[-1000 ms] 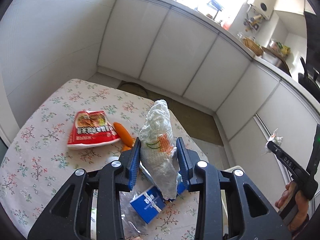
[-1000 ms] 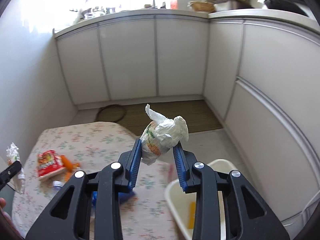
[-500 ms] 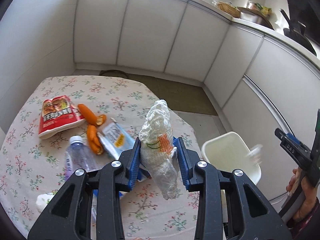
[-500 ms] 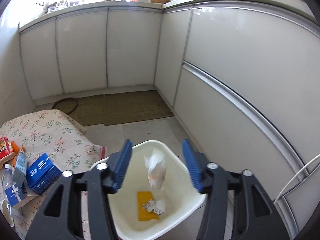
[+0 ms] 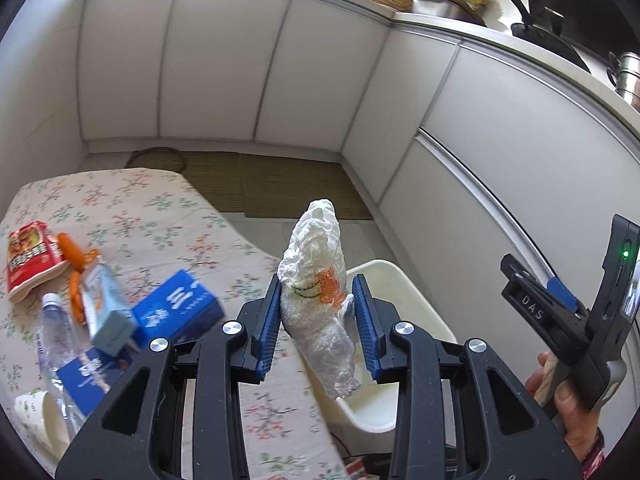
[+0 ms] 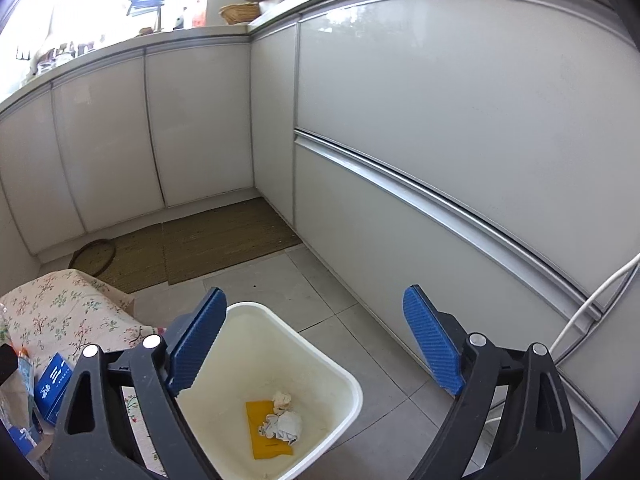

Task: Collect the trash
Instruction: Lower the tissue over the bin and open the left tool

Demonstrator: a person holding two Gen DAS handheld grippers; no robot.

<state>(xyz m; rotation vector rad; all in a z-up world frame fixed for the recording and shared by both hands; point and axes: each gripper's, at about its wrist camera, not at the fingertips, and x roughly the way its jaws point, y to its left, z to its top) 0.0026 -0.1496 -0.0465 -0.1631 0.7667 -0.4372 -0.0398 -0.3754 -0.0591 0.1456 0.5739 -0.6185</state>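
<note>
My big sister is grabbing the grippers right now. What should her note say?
Left gripper: shut on the crumpled white bag, next to the white bin.
Right gripper: open, holding nothing, above the bin.
Done: crumpled wrappers and a yellow card lie in the bin.
Left: drop the bag in, then clear the table: red snack packet, blue boxes, water bottle, paper cup.

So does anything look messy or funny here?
Mostly the flowery tablecloth table: a red snack packet, orange peels, a clear plastic bottle and blue cardboard boxes lie scattered. Nothing looks spilled beside the white plastic bin.
</note>
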